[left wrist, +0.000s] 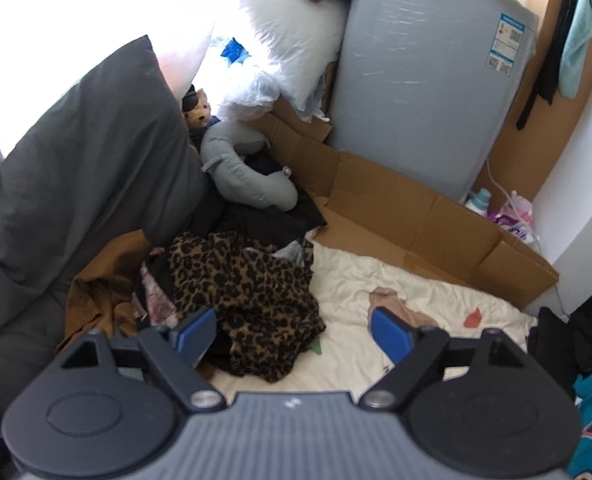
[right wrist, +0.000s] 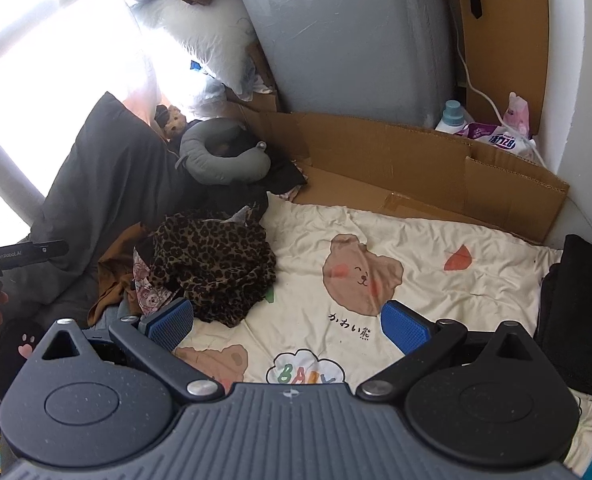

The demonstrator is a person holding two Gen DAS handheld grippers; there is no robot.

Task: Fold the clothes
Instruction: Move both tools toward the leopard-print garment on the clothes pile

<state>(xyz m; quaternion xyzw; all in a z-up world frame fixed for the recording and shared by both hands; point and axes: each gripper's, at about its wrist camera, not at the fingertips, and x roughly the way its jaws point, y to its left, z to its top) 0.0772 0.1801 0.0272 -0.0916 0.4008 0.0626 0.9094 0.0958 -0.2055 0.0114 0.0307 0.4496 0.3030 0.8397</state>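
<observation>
Clothes lie heaped at the left of the cream bear-print bed sheet [right wrist: 435,240], topped by a crumpled leopard-print garment [left wrist: 252,296] over a brown cloth [left wrist: 96,300]. The left claw [left wrist: 292,336] hangs released just above the leopard garment's near edge, nothing between its blue pads. The right claw [right wrist: 288,324] is released too, over bare sheet right of the heap.

Blown-out daylight glare upper left; fisheye bending, dark corners.
</observation>
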